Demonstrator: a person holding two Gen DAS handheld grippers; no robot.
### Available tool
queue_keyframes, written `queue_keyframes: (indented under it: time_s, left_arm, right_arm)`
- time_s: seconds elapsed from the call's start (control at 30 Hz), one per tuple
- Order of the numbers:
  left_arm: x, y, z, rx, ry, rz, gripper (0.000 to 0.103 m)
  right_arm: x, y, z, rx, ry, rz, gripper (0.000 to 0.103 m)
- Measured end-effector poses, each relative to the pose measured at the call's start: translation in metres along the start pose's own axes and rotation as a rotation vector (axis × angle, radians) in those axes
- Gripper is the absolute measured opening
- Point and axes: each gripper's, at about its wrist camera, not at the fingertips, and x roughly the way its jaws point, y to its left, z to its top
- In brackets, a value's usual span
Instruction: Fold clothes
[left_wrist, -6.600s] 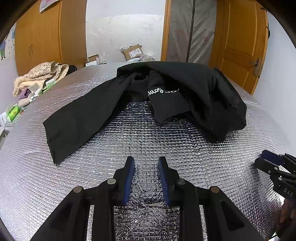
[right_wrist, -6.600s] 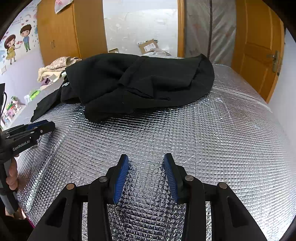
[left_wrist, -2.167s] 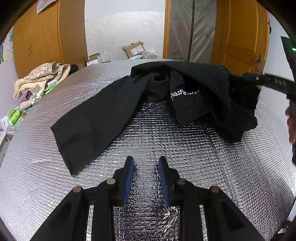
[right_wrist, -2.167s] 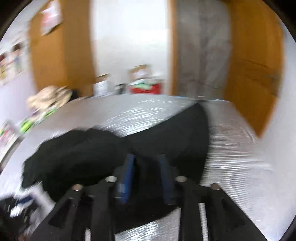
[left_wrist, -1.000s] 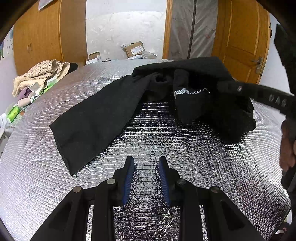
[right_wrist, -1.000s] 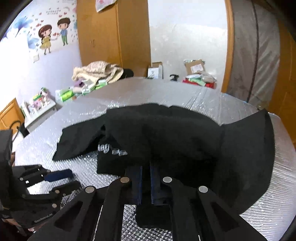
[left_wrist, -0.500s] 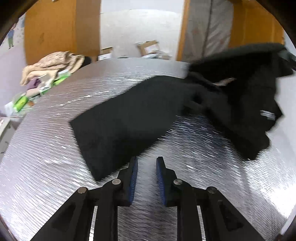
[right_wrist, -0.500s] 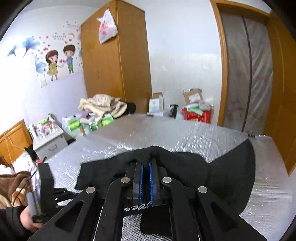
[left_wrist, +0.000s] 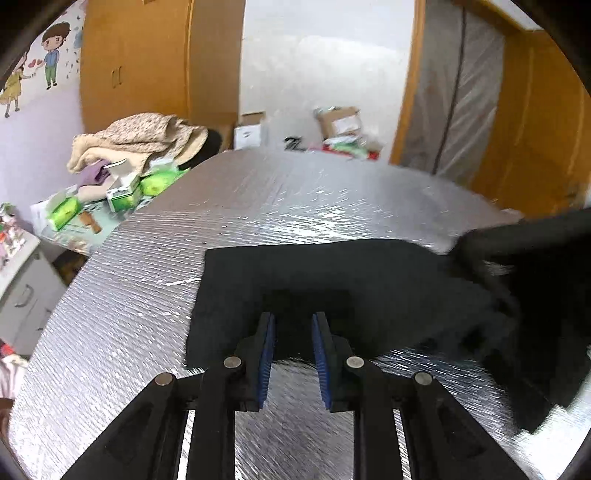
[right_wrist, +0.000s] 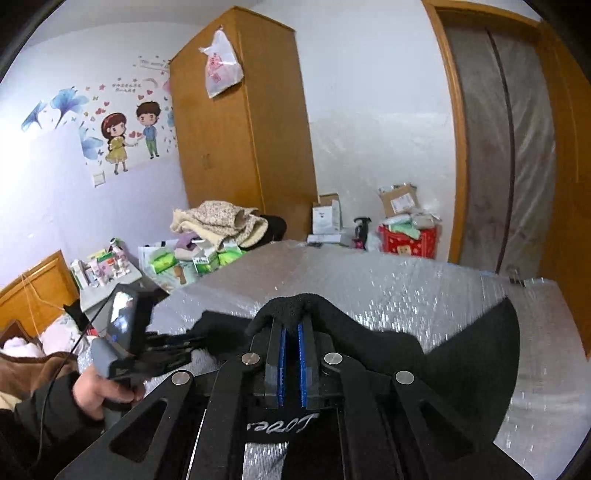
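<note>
Foil-covered table (left_wrist: 332, 206), black garment (right_wrist: 461, 362) (mirrored script lettering)

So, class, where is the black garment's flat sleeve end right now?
In the left wrist view, the sleeve end lies flat on the silver quilted surface, just ahead of the left gripper.

Bare silver mat (left_wrist: 155, 280) left of and beyond the black garment (left_wrist: 332, 280). Cluttered side table (left_wrist: 92, 206) just past the left edge.

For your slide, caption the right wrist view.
Right gripper pinches a fold of the black garment above the silver mat.
</note>
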Motion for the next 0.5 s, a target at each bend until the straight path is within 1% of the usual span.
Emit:
queue_keyframes:
  time_s: [0.1, 0.17, 0.23, 0.3, 0.33, 0.37, 0.43, 0.5]
  left_arm:
    - [-0.020, -0.009, -0.010, 0.005, -0.023, -0.074, 0.022]
    - [-0.032, -0.016, -0.016, 0.009, -0.034, -0.127, 0.022]
    - [-0.038, -0.023, -0.018, 0.020, -0.036, -0.170, 0.022]
    - [-0.044, -0.030, -0.022, 0.042, -0.044, -0.207, 0.022]
    - [-0.046, -0.033, -0.023, 0.051, -0.048, -0.220, 0.022]
    - [-0.047, -0.036, -0.024, 0.052, -0.047, -0.246, 0.022]
    - [-0.048, -0.043, -0.026, 0.052, -0.045, -0.296, 0.023]
    - [-0.049, -0.051, -0.028, 0.053, -0.043, -0.342, 0.024]
  right_arm:
    - [0.021, -0.003, 0.014, -0.001, -0.010, 0.027, 0.006]
    - [0.044, -0.007, 0.023, -0.024, -0.001, 0.020, 0.007]
    - [0.073, -0.014, 0.023, -0.049, 0.063, -0.011, 0.008]
    - [0.098, -0.029, 0.015, 0.023, 0.166, -0.054, 0.012]
    - [0.105, -0.034, 0.011, 0.048, 0.197, -0.065, 0.016]
    - [0.101, -0.036, 0.006, 0.053, 0.184, -0.054, 0.021]
    - [0.088, -0.037, -0.005, 0.058, 0.168, -0.051, 0.027]
    - [0.073, -0.038, -0.015, 0.066, 0.157, -0.060, 0.028]
